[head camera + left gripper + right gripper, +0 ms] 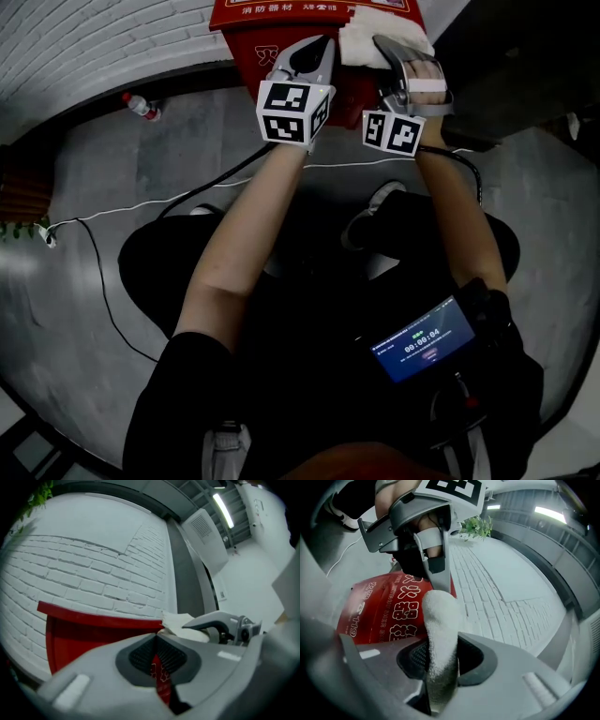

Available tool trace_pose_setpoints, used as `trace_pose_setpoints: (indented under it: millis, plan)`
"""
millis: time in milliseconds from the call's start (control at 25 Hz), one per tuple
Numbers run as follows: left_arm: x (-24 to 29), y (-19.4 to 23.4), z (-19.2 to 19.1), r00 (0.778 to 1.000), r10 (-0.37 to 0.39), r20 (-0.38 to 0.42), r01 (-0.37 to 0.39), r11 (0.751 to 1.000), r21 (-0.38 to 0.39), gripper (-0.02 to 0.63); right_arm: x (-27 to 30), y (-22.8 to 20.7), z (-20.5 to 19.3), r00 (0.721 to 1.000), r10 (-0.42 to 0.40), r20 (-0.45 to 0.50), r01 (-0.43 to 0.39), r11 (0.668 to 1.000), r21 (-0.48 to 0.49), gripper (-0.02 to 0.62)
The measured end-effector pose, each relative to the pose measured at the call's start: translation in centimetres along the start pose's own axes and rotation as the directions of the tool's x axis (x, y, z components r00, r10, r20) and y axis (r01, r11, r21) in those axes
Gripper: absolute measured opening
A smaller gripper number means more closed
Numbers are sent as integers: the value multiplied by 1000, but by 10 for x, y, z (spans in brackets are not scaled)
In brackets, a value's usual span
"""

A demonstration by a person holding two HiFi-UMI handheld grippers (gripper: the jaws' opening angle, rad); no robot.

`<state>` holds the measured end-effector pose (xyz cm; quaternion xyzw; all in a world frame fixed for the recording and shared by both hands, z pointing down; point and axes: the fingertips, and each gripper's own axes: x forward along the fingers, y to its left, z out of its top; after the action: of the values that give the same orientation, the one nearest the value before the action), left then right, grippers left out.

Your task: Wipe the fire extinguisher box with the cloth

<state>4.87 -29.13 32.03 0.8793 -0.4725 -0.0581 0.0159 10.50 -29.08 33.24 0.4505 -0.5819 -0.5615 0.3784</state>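
Observation:
The red fire extinguisher box [272, 23] with white lettering stands against the white brick wall, right in front of me. My right gripper [392, 47] is shut on a white cloth [367, 42], which lies bunched on the box's top right part. In the right gripper view the cloth [439, 620] stands up between the pads, with the box's red face [384, 611] behind it. My left gripper [322, 47] is shut, holds nothing, and rests against the box just left of the cloth. Its own view shows the box [93, 634], the cloth [180, 620] and the right gripper [220, 625].
A plastic bottle [141, 106] lies on the grey floor to the left. A white cable [141, 206] and a black cable cross the floor by my feet. A potted plant [19, 230] stands at the far left. A screen device [422, 339] hangs at my waist.

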Motion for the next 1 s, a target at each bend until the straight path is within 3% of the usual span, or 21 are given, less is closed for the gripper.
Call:
trace_pose_setpoints:
  millis: [640,840,1000]
  plan:
    - [22,-3,-39,1000,-19,13,18,993,119,-2,12,30,-16,998,57,33,-59,997,49,107]
    - [22,-7,-53,999,-31,-11,32,996,83,-2,11,54,-21,994,108,31,-110,991,77,107]
    - [23,-2,-75,1000,-18,-22,20,994,105,-1,8,80,-25,986,163,26,-165,982,88,107]
